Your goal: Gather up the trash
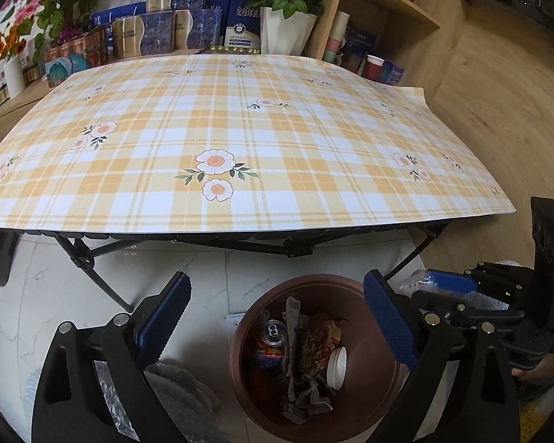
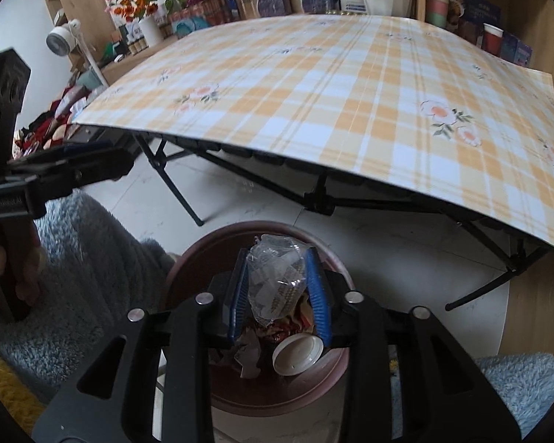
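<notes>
A brown round bin stands on the white floor in front of the table, holding a drink can, crumpled wrappers and a white lid. My left gripper hangs open above the bin with nothing between its blue pads. In the right wrist view my right gripper is over the same bin, shut on a crumpled clear plastic wrapper. From the left wrist view that right gripper shows at the right edge, with the plastic sticking out of its tip.
A folding table under a yellow plaid cloth overhangs just behind the bin, its black legs angled to the floor. A grey fluffy rug lies beside the bin. Shelves with boxes and flower pots stand behind the table.
</notes>
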Demonstrator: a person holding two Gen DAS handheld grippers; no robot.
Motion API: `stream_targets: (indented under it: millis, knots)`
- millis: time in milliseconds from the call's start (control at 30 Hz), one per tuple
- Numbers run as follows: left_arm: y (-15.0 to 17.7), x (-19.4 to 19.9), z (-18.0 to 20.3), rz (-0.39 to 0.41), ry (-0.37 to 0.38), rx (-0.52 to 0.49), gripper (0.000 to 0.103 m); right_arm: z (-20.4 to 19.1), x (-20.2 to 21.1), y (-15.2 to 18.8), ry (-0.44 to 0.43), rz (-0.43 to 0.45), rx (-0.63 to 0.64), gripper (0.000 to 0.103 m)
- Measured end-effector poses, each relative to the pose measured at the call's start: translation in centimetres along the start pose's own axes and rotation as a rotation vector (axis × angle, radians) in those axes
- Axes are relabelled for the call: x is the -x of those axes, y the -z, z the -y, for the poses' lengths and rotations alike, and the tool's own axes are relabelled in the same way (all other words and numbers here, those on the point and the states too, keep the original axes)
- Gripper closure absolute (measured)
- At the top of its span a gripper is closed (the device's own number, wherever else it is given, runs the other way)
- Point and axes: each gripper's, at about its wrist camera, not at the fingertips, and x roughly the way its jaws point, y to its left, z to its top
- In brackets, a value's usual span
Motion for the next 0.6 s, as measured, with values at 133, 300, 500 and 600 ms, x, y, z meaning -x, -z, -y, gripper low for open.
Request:
stream_targets:
  millis: [133, 300, 500, 600]
  knots:
    - [0.0, -0.2, -0.1, -0.005, 0.002, 0.003, 0.011, -0.7, 0.1, 0.1, -0.009, 0.008, 0.026, 0.038]
    - [-0.1, -0.2, -0.1, -0.006, 0.000, 0.009, 0.011, -1.2, 0.3, 0.0, -0.007, 0.016, 0.048, 0.011]
    - [-0.1, 0.0, -0.2, 0.004, -0.006, 0.021, 0.011, -1.1, 0.8, -0.4, 0.011, 0.029, 0.041, 0.006]
    - [-0.2, 0.4, -0.5, 0.021, -0.009, 0.032, 0.011, -0.7, 1.1, -0.7, 0.030, 0.032, 0.025, 0.006]
